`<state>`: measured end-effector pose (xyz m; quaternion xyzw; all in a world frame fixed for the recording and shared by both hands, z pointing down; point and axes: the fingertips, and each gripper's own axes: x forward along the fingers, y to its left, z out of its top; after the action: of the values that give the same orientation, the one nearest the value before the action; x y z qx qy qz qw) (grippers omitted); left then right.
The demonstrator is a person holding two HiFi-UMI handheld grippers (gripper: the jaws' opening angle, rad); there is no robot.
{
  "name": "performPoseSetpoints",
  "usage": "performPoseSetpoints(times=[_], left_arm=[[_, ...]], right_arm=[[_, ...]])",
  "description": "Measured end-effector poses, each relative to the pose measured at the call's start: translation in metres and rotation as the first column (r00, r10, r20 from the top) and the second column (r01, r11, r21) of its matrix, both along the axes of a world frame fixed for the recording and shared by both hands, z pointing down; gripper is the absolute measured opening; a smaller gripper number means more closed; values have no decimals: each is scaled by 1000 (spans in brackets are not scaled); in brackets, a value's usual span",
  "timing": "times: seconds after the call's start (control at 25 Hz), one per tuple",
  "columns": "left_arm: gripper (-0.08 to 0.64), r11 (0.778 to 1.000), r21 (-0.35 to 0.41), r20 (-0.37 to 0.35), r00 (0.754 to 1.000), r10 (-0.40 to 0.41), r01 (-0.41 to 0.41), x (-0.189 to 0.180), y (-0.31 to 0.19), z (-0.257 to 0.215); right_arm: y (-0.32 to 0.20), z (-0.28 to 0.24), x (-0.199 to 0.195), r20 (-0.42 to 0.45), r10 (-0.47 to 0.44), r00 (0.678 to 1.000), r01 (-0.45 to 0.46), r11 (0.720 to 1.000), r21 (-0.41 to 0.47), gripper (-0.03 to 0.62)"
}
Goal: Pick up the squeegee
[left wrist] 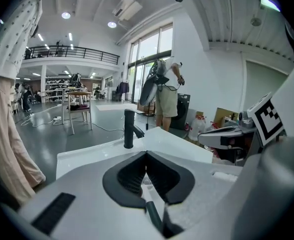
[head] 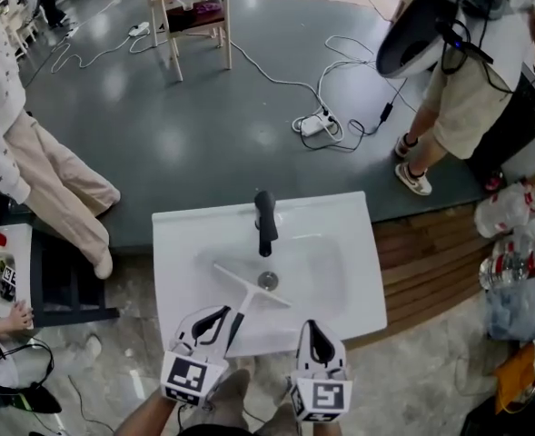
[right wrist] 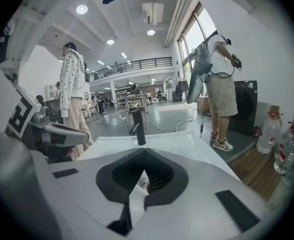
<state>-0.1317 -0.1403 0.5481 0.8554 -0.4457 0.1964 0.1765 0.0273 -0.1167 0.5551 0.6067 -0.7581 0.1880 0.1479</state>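
- Left gripper (head: 214, 319) and right gripper (head: 314, 336) hang over the near edge of the sink (head: 349, 234), both with jaws closed and empty.
- Squeegee (head: 249, 291) lies in the basin, on the near side of the faucet (head: 265, 221), and its handle runs under the left gripper.
- To grasp it well, I would open the left jaws first, straddle the handle, then close squarely across it.
- Handle is a thin, smooth rod, dark at the grip end, and the blade is a long straight strip.
- Glossy white basin would probably let the squeegee slide if nudged.

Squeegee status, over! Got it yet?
Left gripper and right gripper shut, holding nothing. Squeegee lies in sink, handle reaching under left gripper. Faucet behind it, not blocking.
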Motion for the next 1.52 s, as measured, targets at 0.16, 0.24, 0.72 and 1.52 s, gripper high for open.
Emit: performPoseSetpoints(times=[0.16,0.24,0.72,1.52], left_arm=[[3,999,-36,7,1000,12,-12,5,-2,22],[3,999,-32,15,1000,27,-27,8,-4,32],[3,986,-159,90,994,70,-55,23,-5,89],[112,914,-406,237,962,135,-28,36,6,169]], right_arm=[[2,20,6,2,15,1000,-15,999,-33,-2],[3,28,8,3,24,1000,-24,999,-46,-2],[5,51,15,19,48,999,-46,996,-78,-2],[12,61,25,31,58,998,-55,993,-103,-2]])
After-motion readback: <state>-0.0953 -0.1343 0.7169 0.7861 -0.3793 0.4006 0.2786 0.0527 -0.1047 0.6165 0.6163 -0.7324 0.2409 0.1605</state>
